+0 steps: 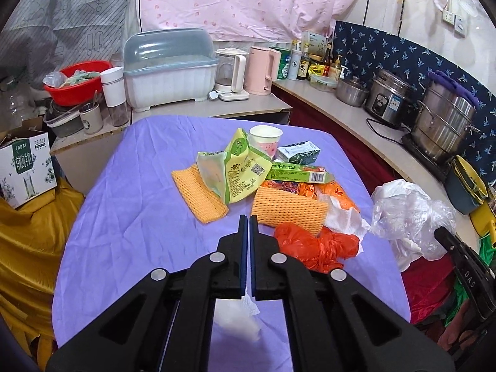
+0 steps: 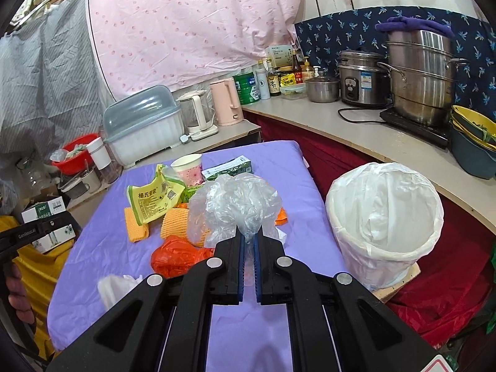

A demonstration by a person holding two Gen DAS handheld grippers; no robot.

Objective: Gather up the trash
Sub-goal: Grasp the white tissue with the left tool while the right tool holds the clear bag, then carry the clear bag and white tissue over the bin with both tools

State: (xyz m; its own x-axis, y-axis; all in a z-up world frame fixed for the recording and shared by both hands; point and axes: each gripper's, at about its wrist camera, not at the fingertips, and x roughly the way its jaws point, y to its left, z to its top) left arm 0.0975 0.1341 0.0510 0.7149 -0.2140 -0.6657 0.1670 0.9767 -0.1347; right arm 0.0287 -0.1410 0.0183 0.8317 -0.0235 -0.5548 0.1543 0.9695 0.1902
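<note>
Your right gripper (image 2: 249, 236) is clamping a crumpled clear plastic bag (image 2: 235, 207), holding it up above the purple tablecloth (image 2: 108, 248). The bag is bunching out in front of the fingertips, hiding part of the trash pile behind it. Your left gripper (image 1: 249, 221) is pinching a white tissue (image 1: 245, 313) between its pads; the tissue is hanging under the jaws, clear of the cloth.

The rest of the pile is sitting mid-table: two orange foam nets (image 1: 198, 193), a green snack wrapper (image 1: 238, 170), a paper cup (image 1: 266, 139), a green carton (image 1: 299, 152), a flat green box (image 1: 300, 173), an orange plastic bag (image 1: 313, 248), more white tissue (image 1: 344, 217).

The white-lined bin (image 2: 384, 217) is standing off the table's right edge, near your right gripper, mouth open and facing up.
</note>
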